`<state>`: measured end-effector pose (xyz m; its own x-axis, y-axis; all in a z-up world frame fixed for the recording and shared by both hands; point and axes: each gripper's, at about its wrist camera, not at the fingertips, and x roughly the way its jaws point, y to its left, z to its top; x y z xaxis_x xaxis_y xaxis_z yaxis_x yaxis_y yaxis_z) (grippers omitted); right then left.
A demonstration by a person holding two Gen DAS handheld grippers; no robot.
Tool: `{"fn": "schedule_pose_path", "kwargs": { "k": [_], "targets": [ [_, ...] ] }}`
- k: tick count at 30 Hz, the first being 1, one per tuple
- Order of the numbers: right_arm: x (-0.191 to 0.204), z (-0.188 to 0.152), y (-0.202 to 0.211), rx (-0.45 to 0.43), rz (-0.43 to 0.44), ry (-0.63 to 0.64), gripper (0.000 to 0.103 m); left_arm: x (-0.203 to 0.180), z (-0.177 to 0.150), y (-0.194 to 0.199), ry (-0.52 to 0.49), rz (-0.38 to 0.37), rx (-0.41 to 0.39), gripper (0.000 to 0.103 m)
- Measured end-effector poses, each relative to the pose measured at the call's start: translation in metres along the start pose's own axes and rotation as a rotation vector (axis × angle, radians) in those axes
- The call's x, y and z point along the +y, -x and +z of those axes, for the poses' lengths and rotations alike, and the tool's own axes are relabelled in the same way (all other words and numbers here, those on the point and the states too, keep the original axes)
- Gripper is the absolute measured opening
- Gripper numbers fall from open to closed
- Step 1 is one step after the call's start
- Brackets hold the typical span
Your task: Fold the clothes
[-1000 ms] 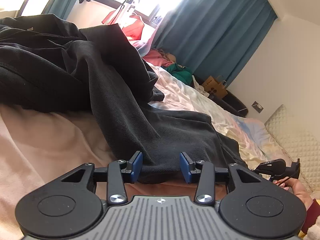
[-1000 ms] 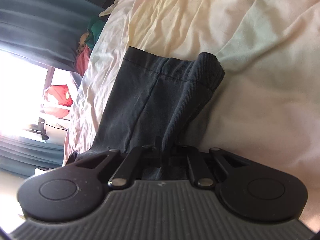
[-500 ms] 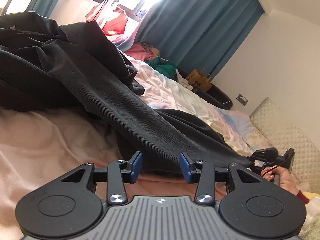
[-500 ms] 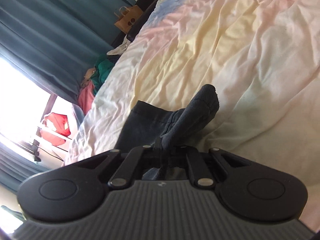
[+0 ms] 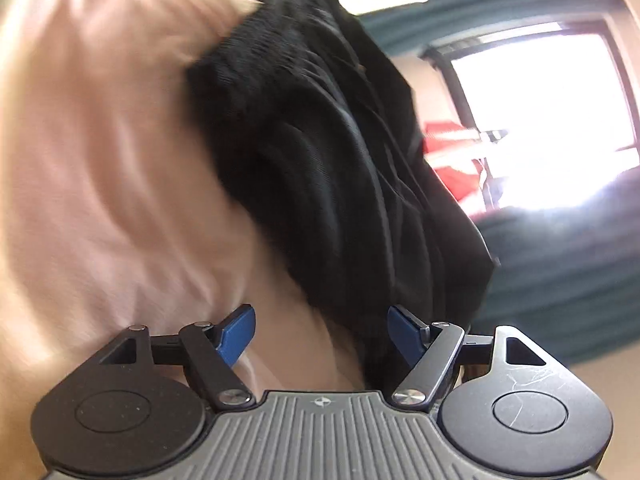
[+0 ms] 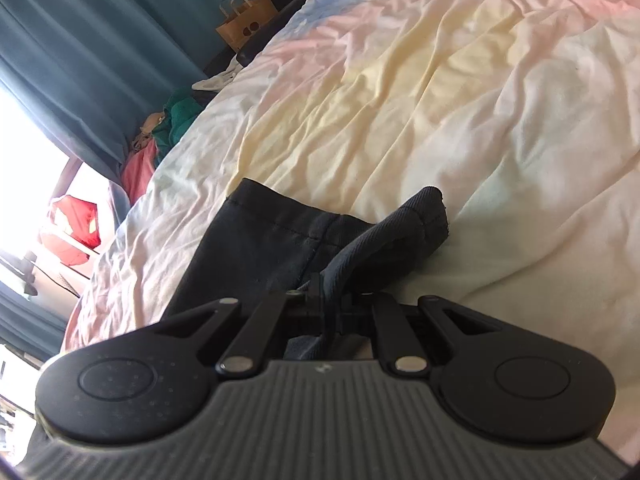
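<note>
A dark charcoal garment lies bunched on the pink part of the bedsheet in the blurred left wrist view. My left gripper is open and empty, its blue pads close in front of the garment's near edge. In the right wrist view the garment's hemmed end lies on the pastel bedsheet. My right gripper is shut on a fold of the garment, and one corner stands up off the sheet.
Teal curtains and a bright window stand beyond the bed. Red items sit by the window. A heap of coloured clothes and a brown paper bag lie past the bed's far edge.
The left gripper has swung sharply, opened wider, and now faces the bunched part of the garment and the window. The right gripper stays shut on the fold and has tilted up a little.
</note>
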<state>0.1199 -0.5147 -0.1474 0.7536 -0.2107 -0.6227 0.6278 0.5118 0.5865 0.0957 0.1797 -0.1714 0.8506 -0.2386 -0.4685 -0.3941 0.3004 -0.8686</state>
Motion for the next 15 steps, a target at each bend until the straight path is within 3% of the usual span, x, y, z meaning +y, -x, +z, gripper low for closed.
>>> {"fn": "schedule_pose_path", "kwargs": {
  "k": [3,7,10,12,15],
  "targets": [
    [0.000,-0.001,-0.005,-0.007,-0.013,-0.011,0.008,0.015,0.014,-0.003,0.144,-0.067,-0.018,0.075],
    [0.001,-0.002,-0.010,-0.027,-0.008,-0.018,0.008,0.003,0.030,-0.027,0.082,-0.061,-0.010,0.075],
    [0.001,-0.002,-0.013,-0.035,0.000,-0.001,0.008,-0.007,0.041,-0.038,0.051,-0.009,-0.011,0.057],
    [-0.002,-0.002,-0.016,-0.031,0.012,-0.010,0.008,-0.016,0.047,-0.040,0.006,0.045,-0.022,0.022],
    [-0.010,-0.002,-0.022,-0.009,0.031,-0.050,0.008,-0.046,0.056,-0.030,-0.170,0.098,-0.062,0.011]
  ]
}}
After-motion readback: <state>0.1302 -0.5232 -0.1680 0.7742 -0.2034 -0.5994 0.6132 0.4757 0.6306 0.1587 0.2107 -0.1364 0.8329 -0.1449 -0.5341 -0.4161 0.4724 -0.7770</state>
